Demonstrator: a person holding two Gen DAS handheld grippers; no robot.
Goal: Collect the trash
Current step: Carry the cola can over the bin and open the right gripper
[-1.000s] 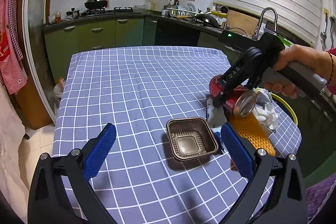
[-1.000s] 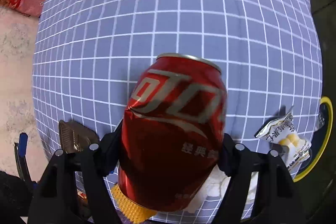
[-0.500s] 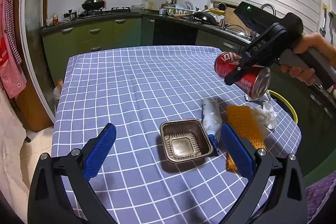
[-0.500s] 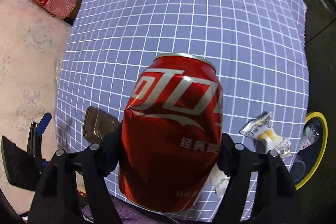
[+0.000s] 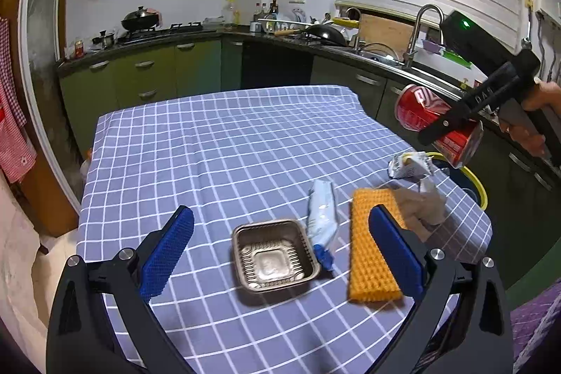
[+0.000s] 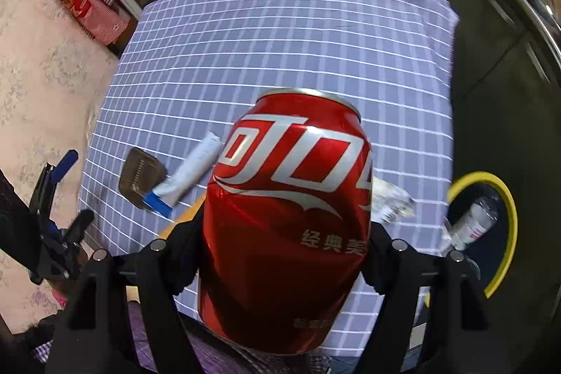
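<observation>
A dented red soda can (image 6: 287,216) fills the right wrist view, with my right gripper (image 6: 284,244) shut on its sides. In the left wrist view the same can (image 5: 438,125) hangs in the air past the table's right edge, above a yellow-rimmed bin (image 5: 473,179). My left gripper (image 5: 280,244) is open over a brown foil tray (image 5: 275,255) on the checked cloth. A white tube with a blue cap (image 5: 320,216), an orange sponge (image 5: 370,247), a crumpled brown paper (image 5: 422,207) and a snack wrapper (image 5: 408,165) lie to the tray's right.
The bin (image 6: 506,219) beside the table holds a clear plastic bottle (image 6: 473,223). Green kitchen cabinets (image 5: 147,83) and a sink counter (image 5: 392,58) stand behind the table (image 5: 228,146). A red checked cloth (image 5: 14,128) hangs at the left. A person's hand (image 5: 533,125) holds the right gripper.
The right gripper has lifted the can up and away to the right, off the table toward the bin. The left gripper has shifted slightly and remains open.
</observation>
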